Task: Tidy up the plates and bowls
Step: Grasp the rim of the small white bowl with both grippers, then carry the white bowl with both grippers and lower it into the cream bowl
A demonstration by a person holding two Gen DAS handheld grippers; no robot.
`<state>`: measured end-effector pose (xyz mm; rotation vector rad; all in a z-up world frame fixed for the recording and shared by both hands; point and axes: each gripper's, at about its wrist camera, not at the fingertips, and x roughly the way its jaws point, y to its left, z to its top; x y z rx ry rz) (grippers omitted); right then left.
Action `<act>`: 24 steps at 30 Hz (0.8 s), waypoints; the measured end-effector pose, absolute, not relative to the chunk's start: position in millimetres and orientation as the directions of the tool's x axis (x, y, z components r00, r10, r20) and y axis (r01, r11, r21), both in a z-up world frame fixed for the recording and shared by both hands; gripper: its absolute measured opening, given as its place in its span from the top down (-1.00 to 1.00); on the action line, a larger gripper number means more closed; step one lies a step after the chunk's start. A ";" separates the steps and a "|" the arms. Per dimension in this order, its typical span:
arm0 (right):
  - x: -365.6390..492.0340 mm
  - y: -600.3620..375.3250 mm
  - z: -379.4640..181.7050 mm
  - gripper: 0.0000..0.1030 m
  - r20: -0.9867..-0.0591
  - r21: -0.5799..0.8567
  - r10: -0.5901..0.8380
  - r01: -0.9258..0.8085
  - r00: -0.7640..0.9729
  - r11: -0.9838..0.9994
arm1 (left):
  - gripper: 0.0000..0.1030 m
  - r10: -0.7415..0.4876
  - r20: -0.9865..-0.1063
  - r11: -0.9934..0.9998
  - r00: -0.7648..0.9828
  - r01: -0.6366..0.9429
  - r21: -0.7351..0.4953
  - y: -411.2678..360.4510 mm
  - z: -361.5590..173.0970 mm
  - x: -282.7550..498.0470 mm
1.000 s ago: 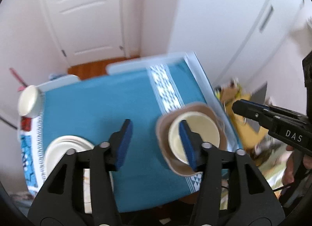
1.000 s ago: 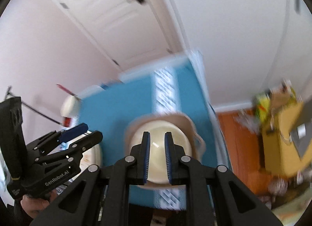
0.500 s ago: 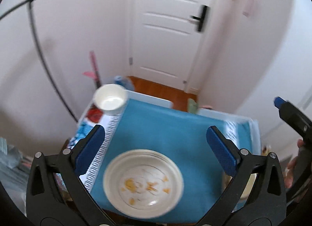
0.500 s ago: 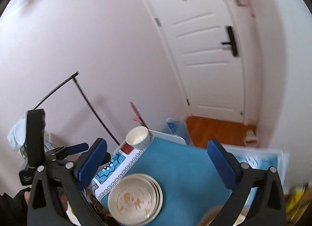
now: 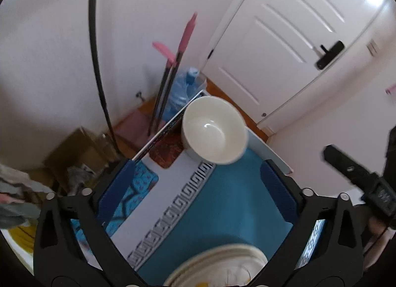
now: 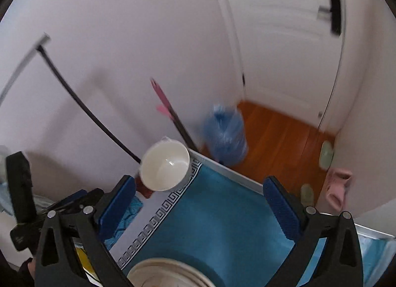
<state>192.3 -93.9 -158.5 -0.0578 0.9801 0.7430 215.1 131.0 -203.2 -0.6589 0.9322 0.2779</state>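
Note:
A white bowl [image 5: 214, 130] stands upright at the far corner of the table with the blue cloth [image 5: 222, 207]. It also shows in the right wrist view [image 6: 165, 168]. A cream plate stack [image 5: 220, 267] with food scraps lies at the near edge, also in the right wrist view [image 6: 165, 273]. My left gripper [image 5: 198, 188] is open and empty above the cloth, between the plates and the bowl. My right gripper [image 6: 198, 206] is open and empty, to the right of the bowl. The left gripper shows at the left of the right wrist view [image 6: 71, 200].
A blue water jug [image 6: 225, 136] and pink-handled sticks [image 5: 173, 69] stand on the floor behind the table corner. A white door [image 5: 292, 39] is beyond. Cardboard boxes [image 5: 79, 153] sit left of the table. The right gripper's body [image 5: 356, 180] is at the right.
Both grippers have swung left from the brown dish with a bowl toward the white bowl at the far corner, and both have opened wide. The plate stack now lies at the bottom edge.

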 end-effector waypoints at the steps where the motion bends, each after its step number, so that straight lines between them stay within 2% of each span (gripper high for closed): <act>1: 203.1 -78.0 -177.3 -0.90 -0.788 0.291 0.541 -0.597 0.293 0.747 | -0.67 -0.072 -0.819 0.770 0.570 -0.490 -0.409 135.7 -212.8 220.9; 2: 208.6 -68.0 -188.3 -0.74 -0.796 0.303 0.542 -0.598 0.269 0.742 | -0.50 -0.092 -0.827 0.772 0.554 -0.485 -0.410 138.1 -224.2 229.2; 4: 219.8 -48.5 -216.7 -0.52 -0.803 0.354 0.565 -0.607 0.193 0.711 | -0.40 -0.118 -0.846 0.791 0.519 -0.466 -0.396 139.9 -244.7 246.3; 8: 231.9 -26.2 -251.4 -0.25 -0.830 0.363 0.540 -0.597 0.142 0.716 | -0.19 -0.149 -0.852 0.801 0.501 -0.444 -0.402 142.9 -269.8 268.0; 10: 236.8 -18.8 -264.1 -0.10 -0.834 0.378 0.539 -0.590 0.118 0.714 | 0.08 -0.155 -0.852 0.806 0.499 -0.435 -0.401 144.4 -275.7 274.5; 12: 237.4 -14.3 -270.3 0.01 -0.842 0.367 0.528 -0.601 0.109 0.710 | 0.16 -0.159 -0.857 0.812 0.489 -0.429 -0.396 145.7 -282.2 281.9; 14: 240.0 -9.5 -275.8 0.20 -0.850 0.357 0.516 -0.606 0.105 0.711 | 0.42 -0.161 -0.863 0.819 0.479 -0.423 -0.388 146.6 -287.3 284.3; 18: 241.6 -7.9 -284.4 0.48 -0.851 0.370 0.517 -0.596 0.092 0.713 | 0.49 -0.171 -0.861 0.815 0.479 -0.422 -0.397 150.1 -290.0 287.9; 20: 241.8 -6.2 -286.0 0.69 -0.843 0.385 0.531 -0.597 0.082 0.703 | 0.50 -0.167 -0.863 0.821 0.477 -0.417 -0.390 149.4 -289.7 289.9; 24: 236.3 -1.8 -281.8 0.69 -0.855 0.348 0.508 -0.615 0.102 0.708 | 0.50 -0.160 -0.864 0.832 0.478 -0.405 -0.378 147.1 -287.1 289.2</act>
